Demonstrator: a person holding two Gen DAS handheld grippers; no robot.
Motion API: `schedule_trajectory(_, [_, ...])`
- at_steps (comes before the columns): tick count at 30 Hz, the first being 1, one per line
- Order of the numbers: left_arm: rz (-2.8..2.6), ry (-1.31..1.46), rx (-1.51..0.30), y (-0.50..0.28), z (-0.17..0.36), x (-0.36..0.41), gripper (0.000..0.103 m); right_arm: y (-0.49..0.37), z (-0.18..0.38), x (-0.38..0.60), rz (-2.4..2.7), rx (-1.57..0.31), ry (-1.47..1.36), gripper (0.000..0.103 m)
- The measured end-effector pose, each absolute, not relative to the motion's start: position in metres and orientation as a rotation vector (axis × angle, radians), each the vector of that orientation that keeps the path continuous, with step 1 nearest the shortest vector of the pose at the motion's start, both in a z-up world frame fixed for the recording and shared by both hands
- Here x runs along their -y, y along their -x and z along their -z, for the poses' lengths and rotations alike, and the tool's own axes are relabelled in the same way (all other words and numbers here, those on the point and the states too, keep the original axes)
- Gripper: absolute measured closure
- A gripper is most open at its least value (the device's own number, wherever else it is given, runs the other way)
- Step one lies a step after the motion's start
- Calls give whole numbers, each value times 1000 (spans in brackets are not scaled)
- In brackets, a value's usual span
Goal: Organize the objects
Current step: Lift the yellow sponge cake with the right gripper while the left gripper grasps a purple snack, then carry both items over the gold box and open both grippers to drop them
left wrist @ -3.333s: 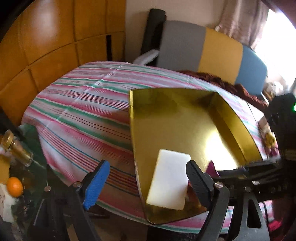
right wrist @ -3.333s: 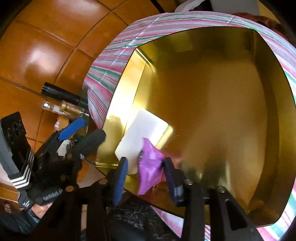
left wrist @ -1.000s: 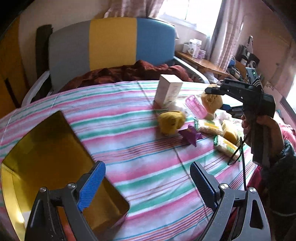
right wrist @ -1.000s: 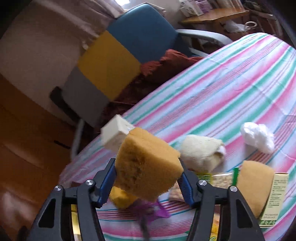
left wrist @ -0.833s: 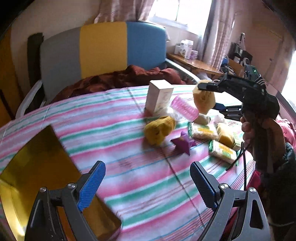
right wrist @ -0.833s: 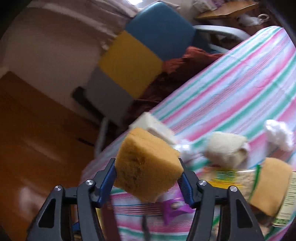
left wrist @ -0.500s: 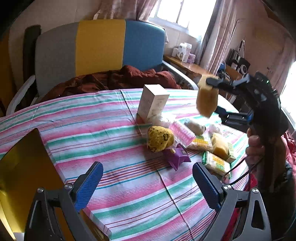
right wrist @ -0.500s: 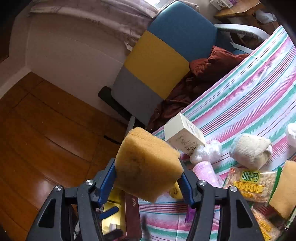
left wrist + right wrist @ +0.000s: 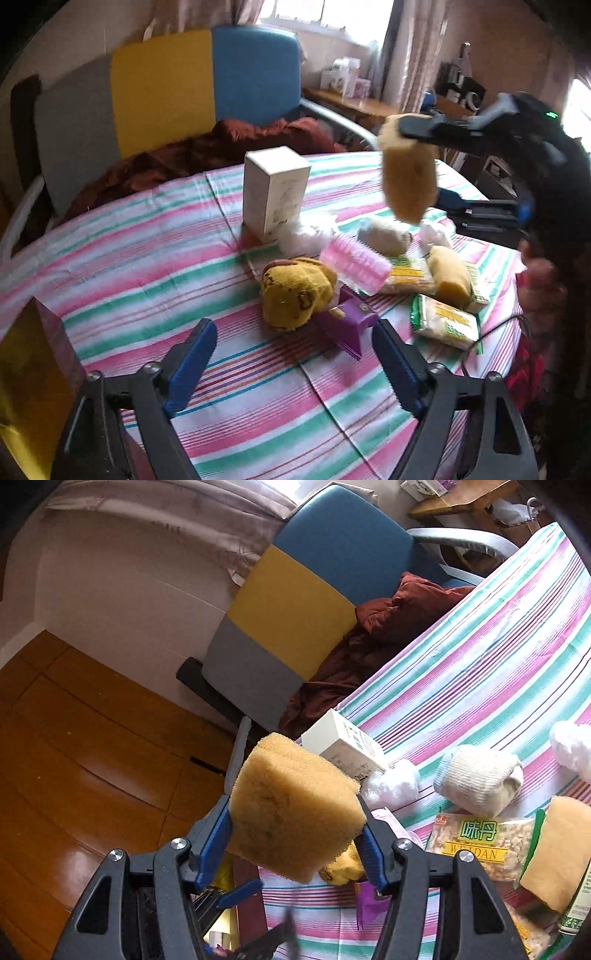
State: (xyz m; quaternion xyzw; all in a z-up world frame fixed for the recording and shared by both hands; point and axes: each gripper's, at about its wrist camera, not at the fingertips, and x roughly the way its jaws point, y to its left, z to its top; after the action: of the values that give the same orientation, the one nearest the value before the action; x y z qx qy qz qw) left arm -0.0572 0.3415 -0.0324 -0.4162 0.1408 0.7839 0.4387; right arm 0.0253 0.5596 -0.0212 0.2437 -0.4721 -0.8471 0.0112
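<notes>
Right gripper [image 9: 295, 834]: clamped a yellow sponge [image 9: 295, 812], aloft over the pile. Left gripper [image 9: 291, 362]: empty, jaws closing; purple box [image 9: 349, 325] just ahead, yellow sock [image 9: 295, 295] touching it. Advice: centre on one item only.

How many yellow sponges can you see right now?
2. One sponge is clamped in the right gripper, lifted above the table. The second sponge lies on the striped cloth among the snack packets. Others may be hidden in the pile.
</notes>
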Motion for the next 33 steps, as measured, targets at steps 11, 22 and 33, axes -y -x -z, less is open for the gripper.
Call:
schedule_trajectory(11, [-1844,1021,-423,33,52,-372,30,-31,22,-563,2664,1493,-771,40])
schedule_trajectory(22, [-1650,893,-729,23,81,-426,43,-36,23,-570,2657,1537,-751,40])
schedule_trajectory(33, [-1618,974,-721,19,96,-413,69,-33,21,-569,2687,1506,-782,40])
